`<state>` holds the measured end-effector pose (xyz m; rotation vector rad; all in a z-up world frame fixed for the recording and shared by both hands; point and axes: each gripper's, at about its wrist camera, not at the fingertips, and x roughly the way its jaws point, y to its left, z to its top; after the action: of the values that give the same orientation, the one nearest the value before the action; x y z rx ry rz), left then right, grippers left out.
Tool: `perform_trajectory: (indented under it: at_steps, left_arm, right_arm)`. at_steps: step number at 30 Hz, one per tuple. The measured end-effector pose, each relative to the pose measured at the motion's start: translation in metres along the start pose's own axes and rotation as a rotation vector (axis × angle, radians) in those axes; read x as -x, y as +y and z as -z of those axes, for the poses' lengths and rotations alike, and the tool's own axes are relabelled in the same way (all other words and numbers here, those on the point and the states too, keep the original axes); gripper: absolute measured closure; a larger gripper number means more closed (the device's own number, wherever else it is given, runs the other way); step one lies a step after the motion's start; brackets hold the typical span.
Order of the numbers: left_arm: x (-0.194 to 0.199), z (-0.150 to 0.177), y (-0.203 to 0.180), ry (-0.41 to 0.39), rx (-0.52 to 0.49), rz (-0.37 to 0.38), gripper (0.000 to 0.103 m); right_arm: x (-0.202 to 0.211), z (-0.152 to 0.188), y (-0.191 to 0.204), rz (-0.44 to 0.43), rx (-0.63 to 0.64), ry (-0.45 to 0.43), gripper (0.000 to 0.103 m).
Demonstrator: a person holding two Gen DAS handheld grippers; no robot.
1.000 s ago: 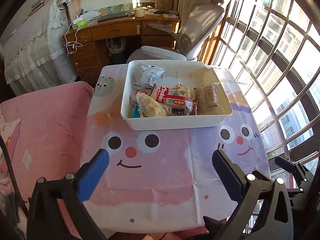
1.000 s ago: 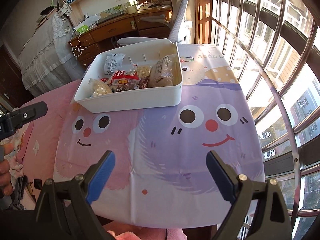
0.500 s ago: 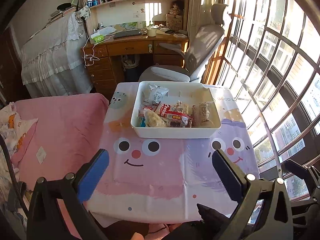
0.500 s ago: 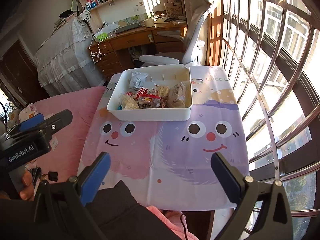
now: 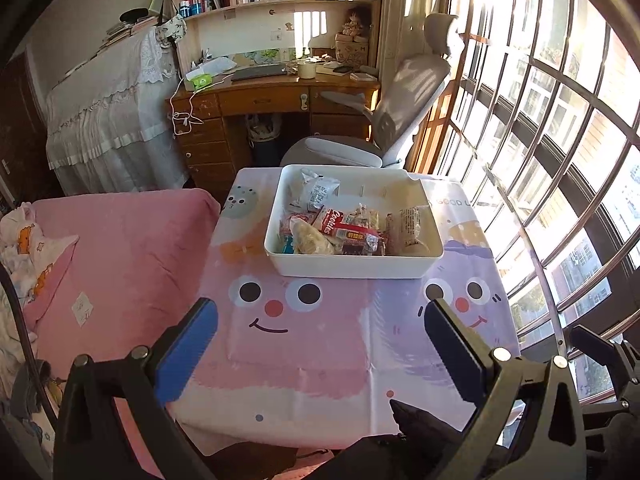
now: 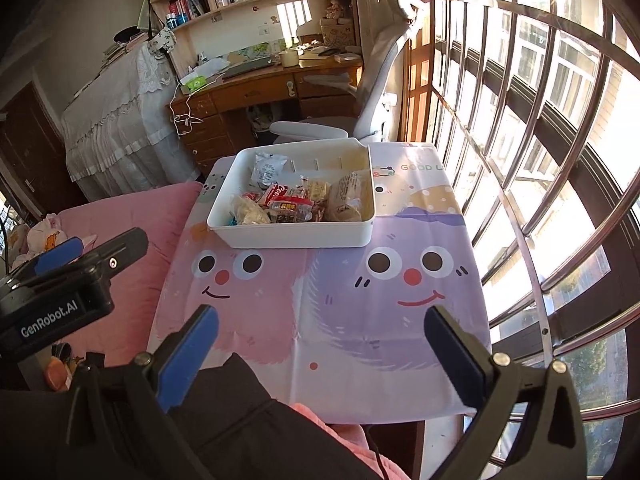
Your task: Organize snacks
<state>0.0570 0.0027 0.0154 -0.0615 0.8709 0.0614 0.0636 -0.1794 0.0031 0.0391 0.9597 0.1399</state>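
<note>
At the far end of the worktop [image 5: 360,360] the snacks [image 5: 340,232] sit in the white bin [image 5: 352,268], so I'd keep both fingers [image 6: 456,352] spread, empty, and clear.

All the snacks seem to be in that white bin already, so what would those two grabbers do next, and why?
Probably nothing more than lowering away. Every snack packet in view lies inside the white bin; the cartoon tablecloth around it carries nothing loose. The left gripper and right gripper are empty, fingers wide apart, well short of the bin.
</note>
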Motion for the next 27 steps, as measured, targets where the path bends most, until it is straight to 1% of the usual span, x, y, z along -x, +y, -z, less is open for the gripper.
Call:
perform_trajectory:
  at_steps: [7, 27]
  left_arm:
    - [0.0, 0.0, 0.0, 0.007, -0.016, 0.0, 0.0]
    - [-0.002, 0.001, -0.002, 0.014, -0.024, 0.01, 0.0]
  right_arm:
    - [-0.006, 0.001, 0.0, 0.001, -0.022, 0.017, 0.0]
    - [-0.012, 0.004, -0.002, 0.014, -0.029, 0.045, 0.0]
